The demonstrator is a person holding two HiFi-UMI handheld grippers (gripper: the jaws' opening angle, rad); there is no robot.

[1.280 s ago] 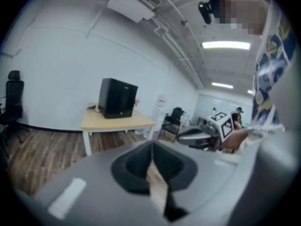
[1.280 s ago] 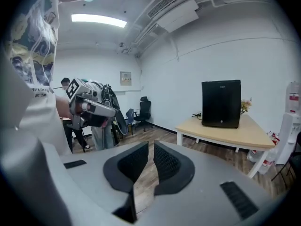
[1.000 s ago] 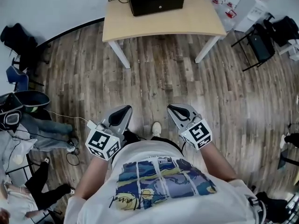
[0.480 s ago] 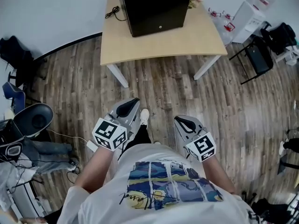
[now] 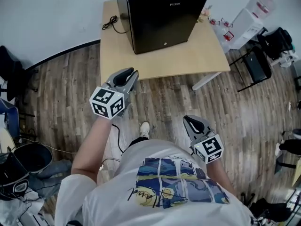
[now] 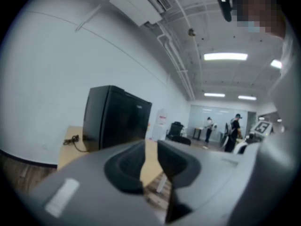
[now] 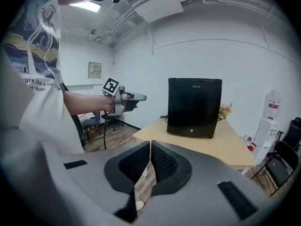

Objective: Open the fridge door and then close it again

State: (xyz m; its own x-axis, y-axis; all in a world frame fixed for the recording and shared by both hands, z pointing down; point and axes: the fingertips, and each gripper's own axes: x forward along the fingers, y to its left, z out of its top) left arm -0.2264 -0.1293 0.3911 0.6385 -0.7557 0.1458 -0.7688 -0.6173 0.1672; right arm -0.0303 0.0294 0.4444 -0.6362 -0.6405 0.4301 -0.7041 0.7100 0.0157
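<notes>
A closed fridge (image 5: pixel 162 15) stands on a worktop (image 5: pixel 188 55); the left gripper (image 5: pixel 129 74), its empty jaws just opening, points toward it, while the right gripper (image 5: pixel 190 120) hangs back with jaws together.

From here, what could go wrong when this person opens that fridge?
The fridge only stands on the table; a pull on its door might drag it forward. The cable lies loose beside it, on the side of the left gripper, whose jaws have just been opening with nothing between them; it could snag.
</notes>
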